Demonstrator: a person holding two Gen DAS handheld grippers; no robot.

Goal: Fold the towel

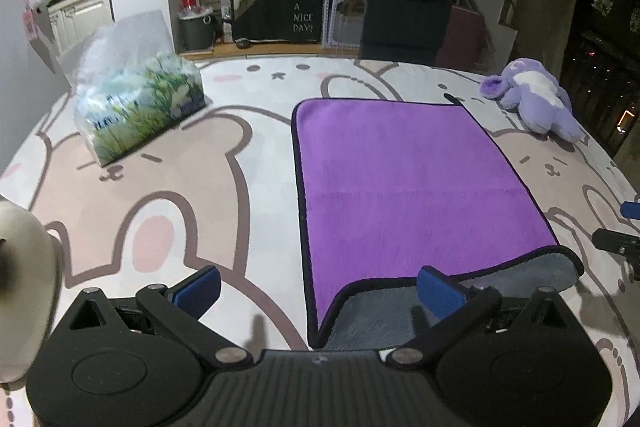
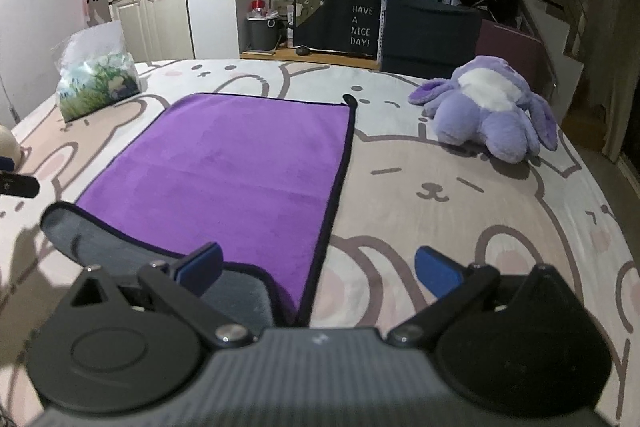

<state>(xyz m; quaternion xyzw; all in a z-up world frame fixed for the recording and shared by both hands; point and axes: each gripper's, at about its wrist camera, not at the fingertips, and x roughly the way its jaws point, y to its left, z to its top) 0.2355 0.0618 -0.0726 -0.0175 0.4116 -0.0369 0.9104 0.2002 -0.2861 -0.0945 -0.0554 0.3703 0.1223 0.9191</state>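
A purple towel [image 1: 404,179] with a dark hem lies flat on the bed; its near edge is turned over and shows the grey underside [image 1: 400,311]. My left gripper [image 1: 320,291] is open, hovering over the towel's near left corner, touching nothing. The towel also shows in the right wrist view [image 2: 240,171], with the grey flap [image 2: 100,247] at its near edge. My right gripper [image 2: 320,271] is open over the towel's near right corner, empty. The right gripper's tip shows at the left view's right edge [image 1: 624,227].
The bed has a bunny-print sheet [image 2: 460,195]. A plastic-wrapped pack [image 1: 136,103] stands at the far left. A purple plush toy [image 2: 488,111] lies at the far right. A cream plush [image 1: 20,267] sits near left. Shelves and a chair stand beyond the bed.
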